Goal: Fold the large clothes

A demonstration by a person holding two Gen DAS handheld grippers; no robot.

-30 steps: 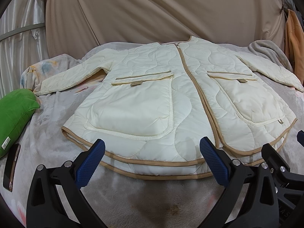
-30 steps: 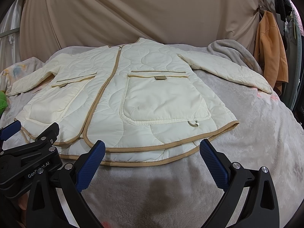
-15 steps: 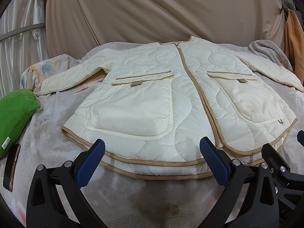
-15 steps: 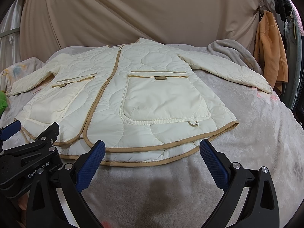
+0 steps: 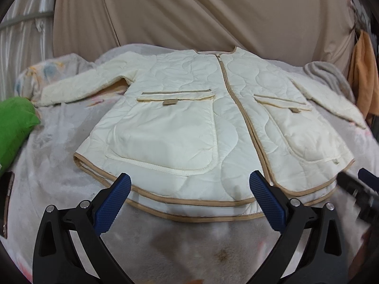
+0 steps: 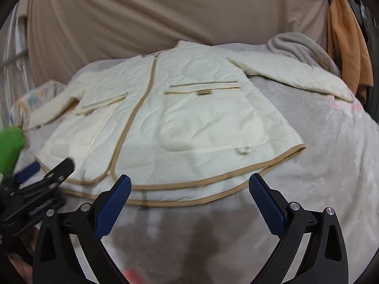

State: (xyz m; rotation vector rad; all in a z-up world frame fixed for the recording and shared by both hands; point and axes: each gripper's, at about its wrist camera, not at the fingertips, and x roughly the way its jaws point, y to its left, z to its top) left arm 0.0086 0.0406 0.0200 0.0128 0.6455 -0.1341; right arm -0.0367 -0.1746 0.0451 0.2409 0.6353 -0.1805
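The left hand-held gripper (image 5: 189,196) has its blue fingers spread wide, holding nothing, poised just short of the jacket (image 5: 189,123) hem. The right hand-held gripper (image 6: 189,196) is likewise spread and empty, near the same hem. The cream quilted jacket, tan-trimmed and zipped, lies flat, front up, on a bed covered by a grey blanket (image 6: 319,177), sleeves out to either side. Left of the jacket sits a green cushion (image 5: 14,123); beyond its right sleeve lie a bunched grey cloth (image 6: 300,49) and hanging orange fabric (image 6: 345,42). Behind the jacket hangs a beige drape (image 5: 201,9). Nothing lies between the grippers and the hem. No writing is readable.
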